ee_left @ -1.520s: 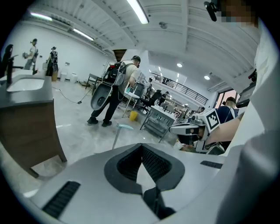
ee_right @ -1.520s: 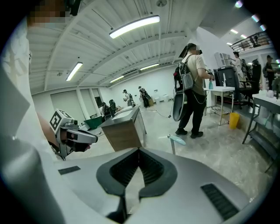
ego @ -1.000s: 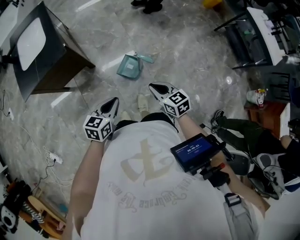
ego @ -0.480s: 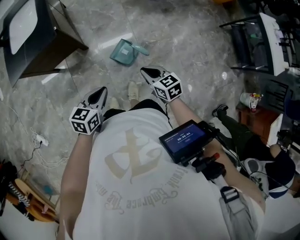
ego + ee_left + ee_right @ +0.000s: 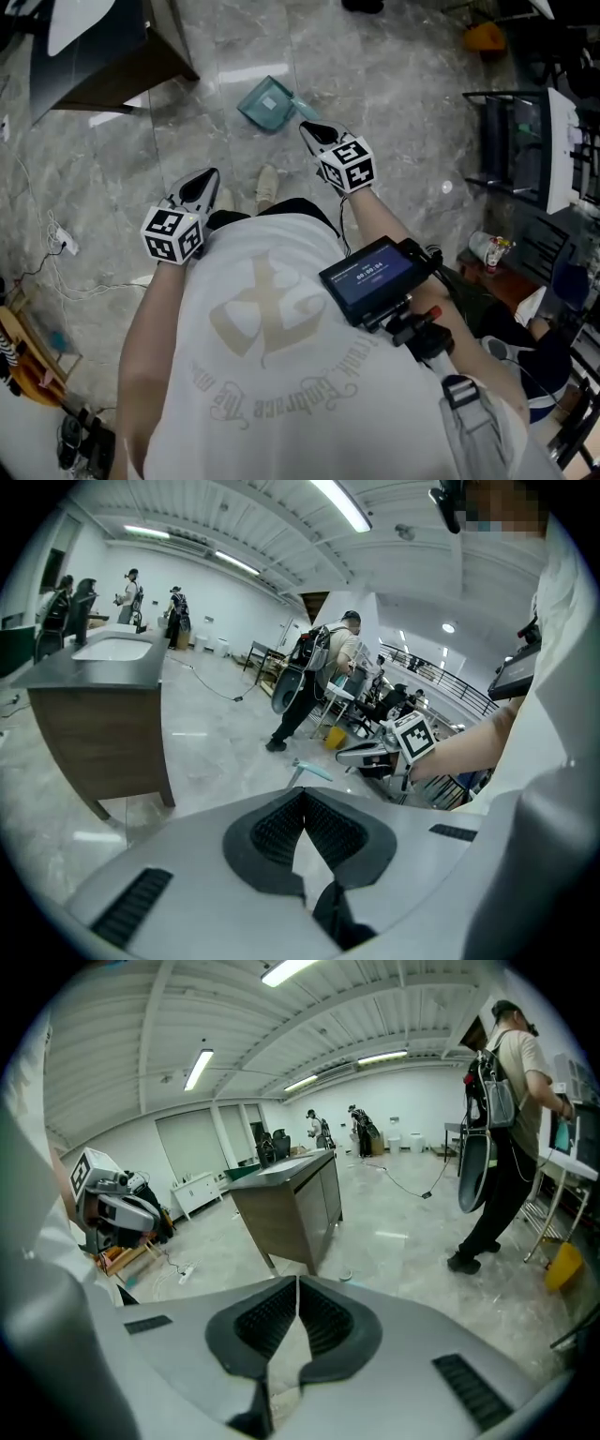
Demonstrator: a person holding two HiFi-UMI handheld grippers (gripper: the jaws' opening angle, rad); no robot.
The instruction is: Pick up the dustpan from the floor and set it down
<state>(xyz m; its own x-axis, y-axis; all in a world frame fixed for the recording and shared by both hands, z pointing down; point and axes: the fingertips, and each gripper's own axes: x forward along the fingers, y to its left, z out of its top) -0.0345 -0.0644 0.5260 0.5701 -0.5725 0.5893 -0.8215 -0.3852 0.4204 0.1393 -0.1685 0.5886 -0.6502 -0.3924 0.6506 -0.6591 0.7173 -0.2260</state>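
Head view: the one teal dustpan (image 5: pixel 265 103) lies flat on the grey marbled floor (image 5: pixel 394 84), ahead of your two shoes (image 5: pixel 267 184) and near the dark cabinet (image 5: pixel 103 56). Your right gripper (image 5: pixel 310 129) hangs just short of the pan's handle end, jaws clenched with nothing in them. Your left gripper (image 5: pixel 207 176) sits nearer your body, well apart from the pan.

Left gripper view: the left gripper (image 5: pixel 302 795) has its jaws pressed together and empty. Beyond them a sliver of the teal handle (image 5: pixel 307 770) shows on the floor, with the right gripper (image 5: pixel 345 755) close beside it.

Right gripper view: the right gripper (image 5: pixel 297 1282) is likewise closed on nothing, and I cannot make the pan out past its housing.

The pan looks like thin moulded plastic, so expect it to be light, stiff and rather slick. You will need to part the jaws first. Take the single handle near where it joins the scoop, so the scoop does not swing down. In all there is one dustpan and two grippers.
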